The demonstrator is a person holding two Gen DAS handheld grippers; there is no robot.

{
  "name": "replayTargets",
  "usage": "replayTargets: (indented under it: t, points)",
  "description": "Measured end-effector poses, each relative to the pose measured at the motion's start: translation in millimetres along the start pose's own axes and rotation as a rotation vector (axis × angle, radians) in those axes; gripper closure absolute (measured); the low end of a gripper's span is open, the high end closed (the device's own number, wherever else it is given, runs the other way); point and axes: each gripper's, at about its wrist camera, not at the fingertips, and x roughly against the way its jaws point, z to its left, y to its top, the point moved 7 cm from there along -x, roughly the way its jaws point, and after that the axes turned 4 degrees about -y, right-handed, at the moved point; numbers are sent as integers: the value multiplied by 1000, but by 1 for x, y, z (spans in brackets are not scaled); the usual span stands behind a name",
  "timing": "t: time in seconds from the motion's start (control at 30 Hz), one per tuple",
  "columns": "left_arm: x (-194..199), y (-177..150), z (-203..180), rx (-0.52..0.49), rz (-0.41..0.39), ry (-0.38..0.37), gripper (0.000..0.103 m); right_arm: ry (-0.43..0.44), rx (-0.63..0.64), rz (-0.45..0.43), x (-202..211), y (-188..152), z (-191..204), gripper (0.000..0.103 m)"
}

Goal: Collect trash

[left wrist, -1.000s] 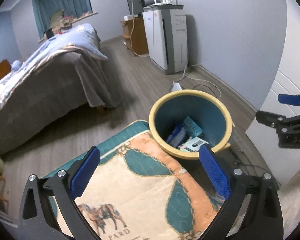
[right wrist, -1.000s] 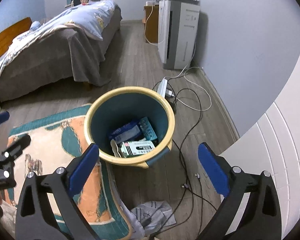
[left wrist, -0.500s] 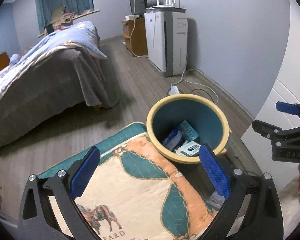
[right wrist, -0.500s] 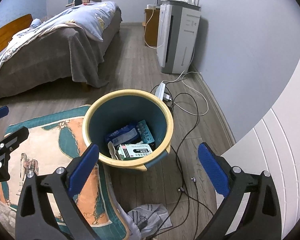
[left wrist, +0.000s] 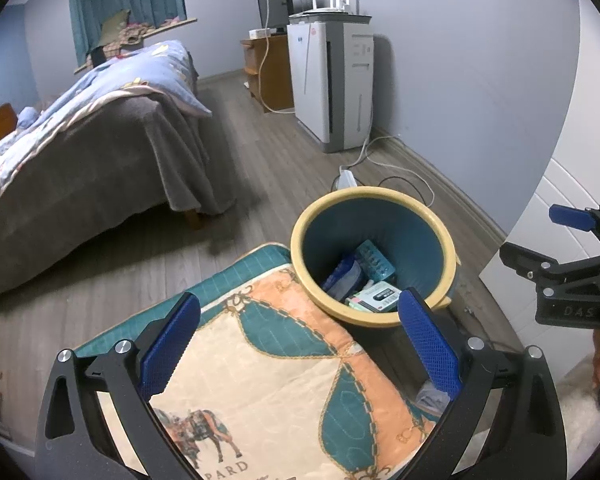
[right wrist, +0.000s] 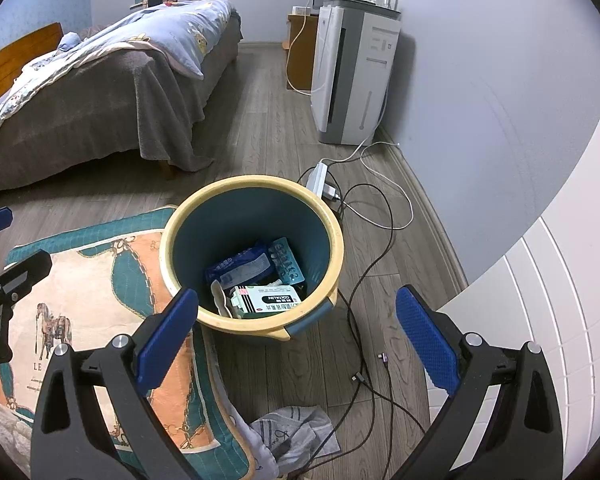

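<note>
both the left gripper (left wrist: pixel 298 342) and right gripper (right wrist: pixel 296 334) hang wide open and empty over the trash bin (right wrist: pixel 336 236), so judge what remains outside, perhaps the crumpled cloth (right wrist: pixel 296 436), and approach it low, clear of the cables (right wrist: pixel 374 248).

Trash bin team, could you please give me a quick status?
Both claws open, empty: left claw, right claw. Trash bin upright, packets inside. Cables on floor beside it.

Left wrist view: right gripper (left wrist: pixel 540 236) cut off at 3 o'clock edge, hand behind it blurred. Bin (right wrist: pixel 168 248) near wall hides part of the trash inside; white box (right wrist: pixel 266 300) print too small to read. Rug (right wrist: pixel 100 280) lettering cut by gripper frame at 8 o'clock.
</note>
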Motion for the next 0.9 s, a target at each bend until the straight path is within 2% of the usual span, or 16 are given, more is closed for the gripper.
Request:
replayTargets:
  t: [0.9]
  points:
    - [-3,-1,1,0,8,-3,5,-3,-4,5,-2,-2,-2,6]
